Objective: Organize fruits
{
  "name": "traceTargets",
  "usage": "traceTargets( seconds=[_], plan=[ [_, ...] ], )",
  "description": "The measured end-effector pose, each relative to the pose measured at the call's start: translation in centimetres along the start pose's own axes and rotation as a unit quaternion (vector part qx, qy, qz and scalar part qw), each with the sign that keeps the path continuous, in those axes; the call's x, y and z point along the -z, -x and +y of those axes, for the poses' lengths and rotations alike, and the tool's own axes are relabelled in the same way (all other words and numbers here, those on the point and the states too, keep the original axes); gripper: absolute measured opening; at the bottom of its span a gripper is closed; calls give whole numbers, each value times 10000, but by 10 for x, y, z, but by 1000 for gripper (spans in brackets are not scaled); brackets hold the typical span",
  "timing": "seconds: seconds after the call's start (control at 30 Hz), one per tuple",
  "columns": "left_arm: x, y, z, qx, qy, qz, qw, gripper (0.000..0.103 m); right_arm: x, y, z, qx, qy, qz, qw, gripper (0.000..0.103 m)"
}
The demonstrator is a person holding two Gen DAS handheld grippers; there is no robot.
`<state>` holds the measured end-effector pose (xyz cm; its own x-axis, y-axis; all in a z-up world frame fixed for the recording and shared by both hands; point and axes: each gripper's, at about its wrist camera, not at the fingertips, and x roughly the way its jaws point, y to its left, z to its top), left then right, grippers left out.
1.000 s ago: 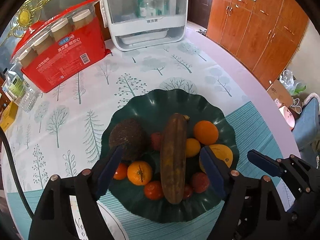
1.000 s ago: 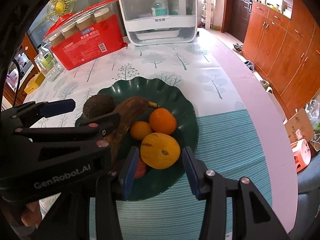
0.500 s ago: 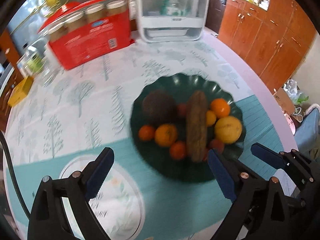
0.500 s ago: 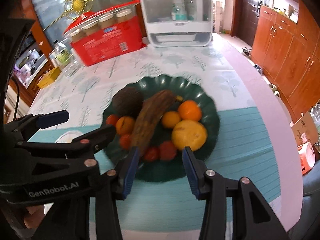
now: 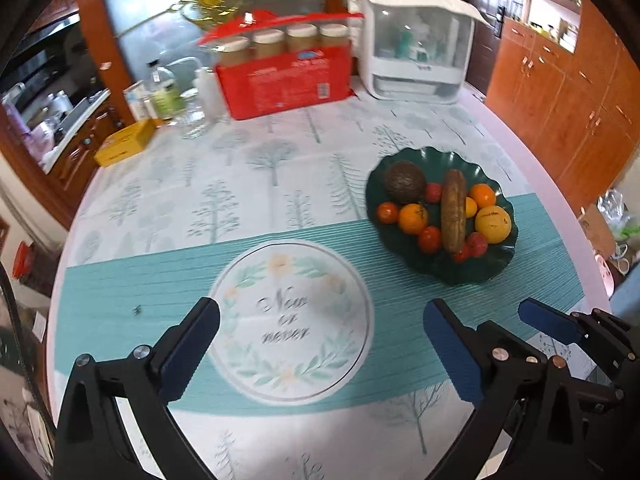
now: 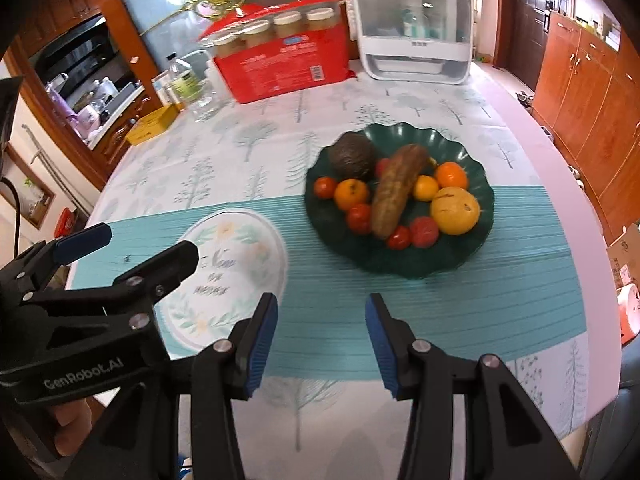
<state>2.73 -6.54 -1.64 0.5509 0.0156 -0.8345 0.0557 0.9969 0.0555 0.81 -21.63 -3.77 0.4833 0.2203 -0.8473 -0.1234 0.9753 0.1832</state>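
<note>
Both grippers hover above the surface near the green plate (image 6: 400, 268) of fruit. The left gripper (image 5: 320, 344), jaws wide and empty, sits left of it; the right gripper (image 6: 322, 340), jaws parted, holds nothing.

The left gripper (image 5: 320, 344) and the right gripper (image 6: 322, 340) hover side by side, both spread wide and holding nothing.
</note>
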Motion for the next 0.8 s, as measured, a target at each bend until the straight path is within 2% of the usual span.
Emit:
traceTargets(
  seconds=[0.27, 0.37, 0.8],
  plan=[
    [11, 36, 28, -161, 538, -163, 9983, 101, -2, 23, 17, 158, 195, -270, 9993, 51],
    [14, 39, 33, -261, 593, -159, 9978, 101, -2, 28, 18, 137, 202, -337, 9991, 51],
    [21, 40, 38, -277, 650, -75, 9975, 101, -2, 42, 23, 127, 280, -532, 9981, 52]
  ],
)
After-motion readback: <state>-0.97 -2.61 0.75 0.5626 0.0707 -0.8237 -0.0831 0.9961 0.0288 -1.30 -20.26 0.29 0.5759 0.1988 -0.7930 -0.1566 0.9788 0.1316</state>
